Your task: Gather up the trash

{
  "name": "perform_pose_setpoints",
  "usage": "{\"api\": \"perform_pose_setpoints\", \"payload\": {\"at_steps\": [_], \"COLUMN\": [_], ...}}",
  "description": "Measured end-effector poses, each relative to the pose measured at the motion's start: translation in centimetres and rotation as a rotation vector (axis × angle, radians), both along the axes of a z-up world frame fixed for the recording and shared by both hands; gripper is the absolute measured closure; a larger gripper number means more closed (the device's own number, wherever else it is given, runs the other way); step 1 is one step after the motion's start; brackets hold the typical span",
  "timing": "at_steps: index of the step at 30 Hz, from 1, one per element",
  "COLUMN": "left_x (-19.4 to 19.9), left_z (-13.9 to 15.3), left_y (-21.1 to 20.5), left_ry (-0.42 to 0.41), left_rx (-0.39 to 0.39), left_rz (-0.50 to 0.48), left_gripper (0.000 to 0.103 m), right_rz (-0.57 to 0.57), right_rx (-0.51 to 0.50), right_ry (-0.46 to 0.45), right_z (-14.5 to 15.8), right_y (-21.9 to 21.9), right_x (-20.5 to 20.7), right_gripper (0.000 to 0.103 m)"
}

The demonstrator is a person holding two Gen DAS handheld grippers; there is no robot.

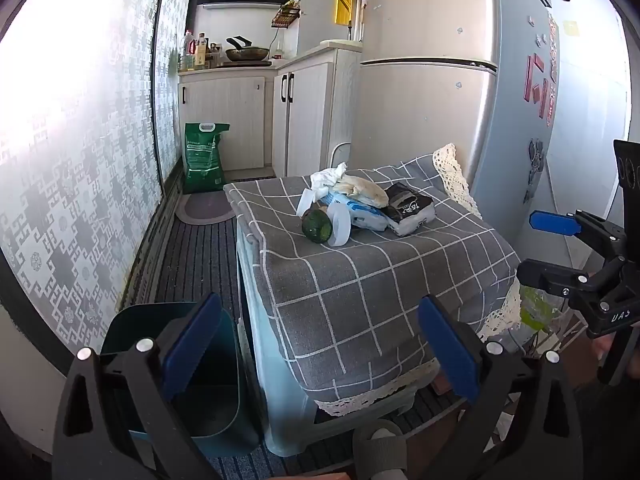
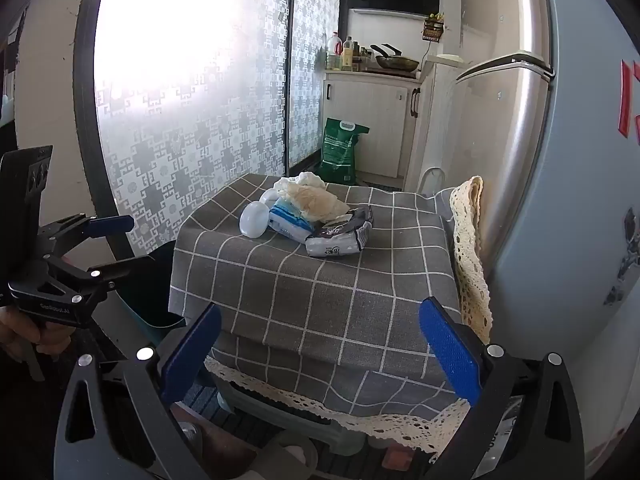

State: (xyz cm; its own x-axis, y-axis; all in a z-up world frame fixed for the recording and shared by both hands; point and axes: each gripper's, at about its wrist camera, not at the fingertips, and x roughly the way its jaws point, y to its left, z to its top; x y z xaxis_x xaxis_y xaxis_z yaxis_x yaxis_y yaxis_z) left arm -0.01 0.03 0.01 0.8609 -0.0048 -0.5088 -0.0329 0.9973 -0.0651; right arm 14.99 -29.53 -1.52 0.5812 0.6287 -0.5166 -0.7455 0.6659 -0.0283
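Observation:
A pile of trash lies on a stand covered with a grey checked cloth. In it are a white tissue, a beige crumpled bag, a blue-white wrapper, a black-white wrapper, a dark green round piece and a clear plastic cup. The right wrist view shows the same cup and black-white wrapper. A teal bin stands on the floor left of the stand. My left gripper is open, short of the pile. My right gripper is open too, nothing between its pads.
A silver fridge stands right behind the stand. A patterned glass door runs along the left. A green sack leans on white cabinets. A hand holds the left gripper. The right gripper shows at the edge.

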Motion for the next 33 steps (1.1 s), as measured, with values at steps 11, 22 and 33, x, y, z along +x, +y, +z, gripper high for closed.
{"api": "perform_pose_setpoints", "payload": {"at_steps": [11, 22, 33], "left_x": [0.03, 0.01, -0.16], "left_z": [-0.01, -0.02, 0.24], "left_y": [-0.02, -0.04, 0.19], "left_ry": [-0.002, -0.004, -0.003], "left_rx": [0.002, 0.004, 0.005], "left_rz": [0.0, 0.0, 0.0], "left_gripper": [0.003, 0.003, 0.003], "right_rz": [0.004, 0.005, 0.004], "right_rx": [0.001, -0.003, -0.003], "right_ry": [-0.001, -0.005, -0.005], "right_z": [0.02, 0.08, 0.02], "right_y": [-0.24, 0.14, 0.15], "right_x": [0.13, -0.11, -0.09], "right_gripper": [0.003, 0.003, 0.003]}}
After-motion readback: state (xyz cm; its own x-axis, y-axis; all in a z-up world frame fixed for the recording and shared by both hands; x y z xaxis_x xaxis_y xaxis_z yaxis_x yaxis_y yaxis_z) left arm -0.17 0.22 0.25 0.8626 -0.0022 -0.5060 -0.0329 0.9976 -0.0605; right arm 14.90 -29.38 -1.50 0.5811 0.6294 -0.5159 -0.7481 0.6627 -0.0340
